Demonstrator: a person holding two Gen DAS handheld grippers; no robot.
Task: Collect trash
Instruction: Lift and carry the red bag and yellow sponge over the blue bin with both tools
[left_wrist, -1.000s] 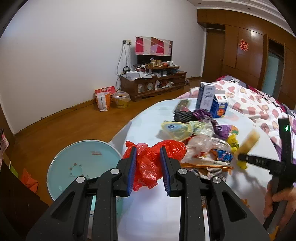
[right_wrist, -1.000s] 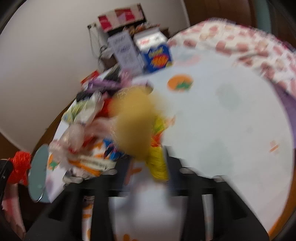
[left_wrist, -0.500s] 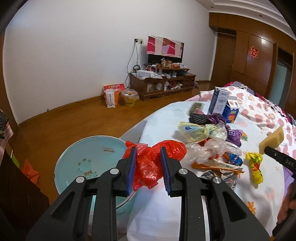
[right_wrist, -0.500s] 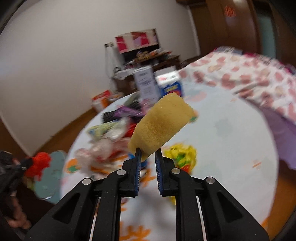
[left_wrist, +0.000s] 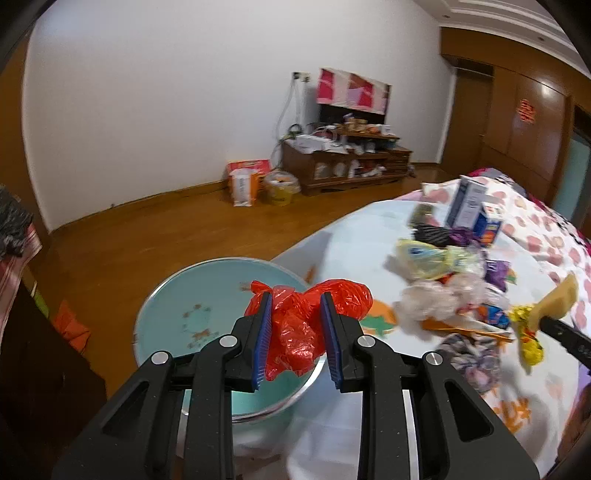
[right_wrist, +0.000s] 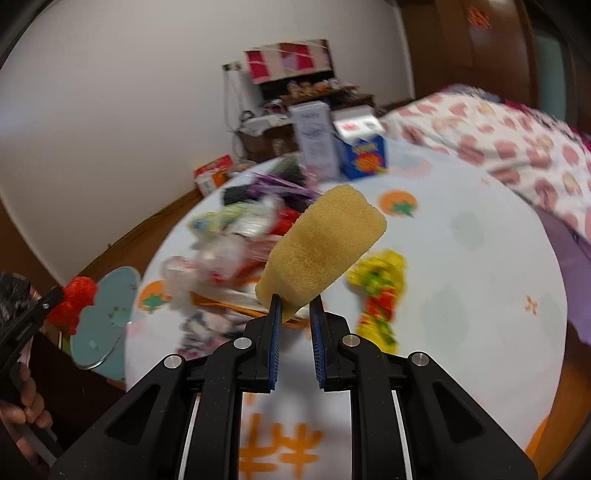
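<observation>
My left gripper (left_wrist: 295, 306) is shut on a crumpled red plastic bag (left_wrist: 306, 325) and holds it over the near rim of a light blue round bin (left_wrist: 192, 306) beside the table. My right gripper (right_wrist: 295, 308) is shut on the lower end of a yellow sponge (right_wrist: 321, 247), held above the round white table (right_wrist: 461, 277). The sponge also shows at the right of the left wrist view (left_wrist: 557, 302). A pile of wrappers and bags (left_wrist: 447, 280) lies on the table. A yellow wrapper (right_wrist: 380, 295) lies just right of the sponge.
Two cartons (right_wrist: 340, 140) stand at the table's far side. A bed with a heart-pattern cover (right_wrist: 517, 136) lies behind the table. A cluttered TV cabinet (left_wrist: 343, 158) stands against the far wall across bare wooden floor (left_wrist: 147, 236). A dark piece of furniture (left_wrist: 37, 369) stands on the left.
My left gripper has carried the red bag left, from above the table edge to over the blue bin. My right gripper has lifted the yellow sponge off the table and now holds it more steadily.
</observation>
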